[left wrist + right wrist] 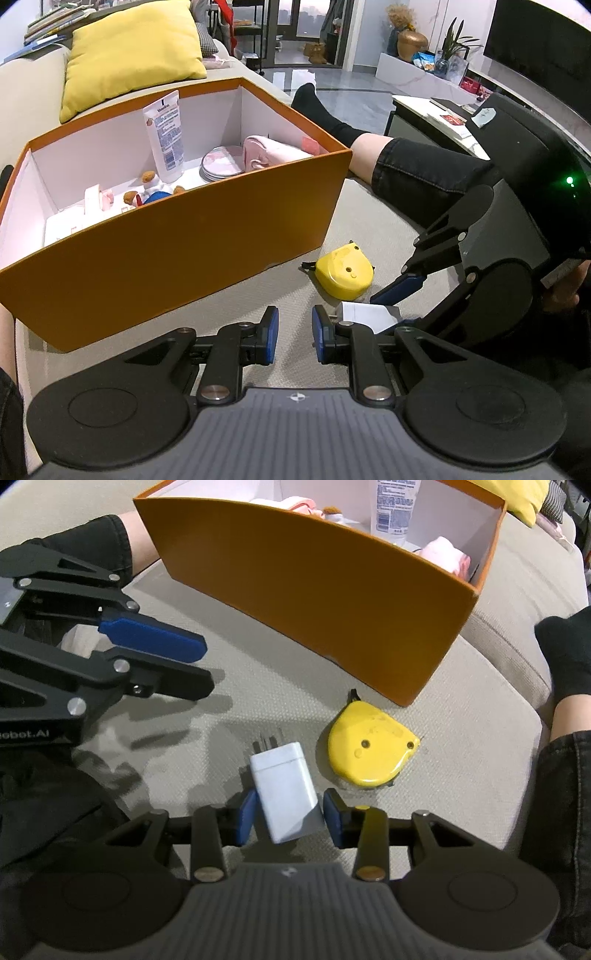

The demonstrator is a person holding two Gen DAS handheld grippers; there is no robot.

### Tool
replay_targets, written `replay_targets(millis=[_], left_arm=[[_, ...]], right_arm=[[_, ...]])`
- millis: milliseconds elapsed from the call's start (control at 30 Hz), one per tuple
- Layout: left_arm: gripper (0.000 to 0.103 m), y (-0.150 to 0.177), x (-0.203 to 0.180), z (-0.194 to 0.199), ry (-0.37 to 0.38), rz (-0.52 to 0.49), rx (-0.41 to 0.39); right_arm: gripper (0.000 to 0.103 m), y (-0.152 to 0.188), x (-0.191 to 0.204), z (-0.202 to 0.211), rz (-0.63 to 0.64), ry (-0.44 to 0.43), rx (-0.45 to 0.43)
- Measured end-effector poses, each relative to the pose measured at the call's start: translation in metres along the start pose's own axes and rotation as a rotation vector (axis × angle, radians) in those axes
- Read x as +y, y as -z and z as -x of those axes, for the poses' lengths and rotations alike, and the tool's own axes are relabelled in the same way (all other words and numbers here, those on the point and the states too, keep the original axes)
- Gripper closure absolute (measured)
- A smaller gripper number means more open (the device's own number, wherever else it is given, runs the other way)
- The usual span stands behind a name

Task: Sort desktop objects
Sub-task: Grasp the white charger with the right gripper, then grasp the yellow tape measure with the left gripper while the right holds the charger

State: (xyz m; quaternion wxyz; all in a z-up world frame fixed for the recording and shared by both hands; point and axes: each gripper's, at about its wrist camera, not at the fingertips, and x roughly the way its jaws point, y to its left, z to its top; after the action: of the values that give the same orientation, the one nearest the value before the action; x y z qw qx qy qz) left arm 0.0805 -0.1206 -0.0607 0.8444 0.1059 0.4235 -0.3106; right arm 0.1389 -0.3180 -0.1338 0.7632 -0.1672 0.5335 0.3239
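Beige sofa (pixel 33 85), yellow cushion (pixel 129 51), glossy floor (pixel 332 92).

Between my right claw's (pixel 288 818) blue pads sits a white rectangular plastic charger (pixel 284 794), prongs pointing away. A rounded yellow plastic tape measure (pixel 371 751) lies flat just beside it, near the open orange cardboard box (pixel 314 590).

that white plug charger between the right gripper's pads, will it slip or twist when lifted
The white boxy plug charger looks rigid, so it probably won't flex. Its smooth, glossy sides may slip. It sits skewed between the right gripper pads, so it could twist as it lifts.
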Motion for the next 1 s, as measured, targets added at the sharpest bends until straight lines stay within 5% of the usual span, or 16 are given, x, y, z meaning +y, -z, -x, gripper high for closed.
replay_targets(millis=[400, 600, 833, 1000], left_arm=[[0.080, -0.013, -0.024, -0.018, 0.043, -0.151, -0.003], [0.046, -0.024, -0.044, -0.035, 0.074, -0.300, -0.022], [0.044, -0.030, -0.065, -0.070, 0.050, -0.512, 0.013], [0.043, -0.030, -0.069, -0.091, 0.050, -0.599, 0.067]], right_arm=[[0.068, 0.020, -0.016, 0.034, -0.107, 0.001, -0.057], [0.068, 0.035, -0.033, 0.050, -0.188, 0.120, -0.087], [0.068, 0.024, -0.080, 0.054, -0.412, 0.174, -0.212], [0.068, 0.027, -0.084, 0.041, -0.437, 0.140, -0.158]])
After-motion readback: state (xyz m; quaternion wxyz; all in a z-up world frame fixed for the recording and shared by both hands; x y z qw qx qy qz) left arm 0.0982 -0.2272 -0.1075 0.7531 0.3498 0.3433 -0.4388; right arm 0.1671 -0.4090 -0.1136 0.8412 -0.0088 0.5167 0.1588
